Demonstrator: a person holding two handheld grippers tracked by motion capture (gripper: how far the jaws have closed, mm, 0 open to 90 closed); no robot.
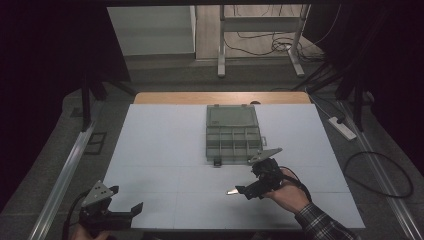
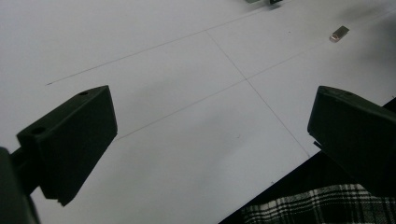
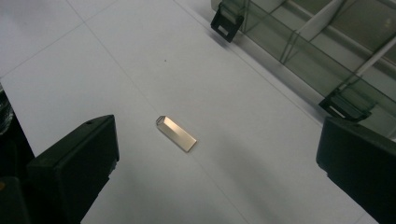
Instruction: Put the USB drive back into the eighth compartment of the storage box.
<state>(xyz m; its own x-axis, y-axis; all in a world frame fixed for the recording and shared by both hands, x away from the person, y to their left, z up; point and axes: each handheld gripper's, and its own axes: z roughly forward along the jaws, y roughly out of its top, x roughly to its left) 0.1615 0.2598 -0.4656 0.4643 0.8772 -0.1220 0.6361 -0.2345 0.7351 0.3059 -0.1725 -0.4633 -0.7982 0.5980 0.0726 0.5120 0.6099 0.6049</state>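
Right gripper (image 1: 239, 191) held low over the white table (image 1: 165, 145), jaws spread wide, aimed at the small metal piece (image 3: 176, 134), perhaps a USB stick, lying flat just before the open compartment box (image 1: 233, 134). Left gripper (image 1: 131, 210) parked at the near left corner, jaws likewise apart, holding nothing.

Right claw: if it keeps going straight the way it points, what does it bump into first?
Probably the small metal USB stick, lying flat on the white table between the open right claw jaws.
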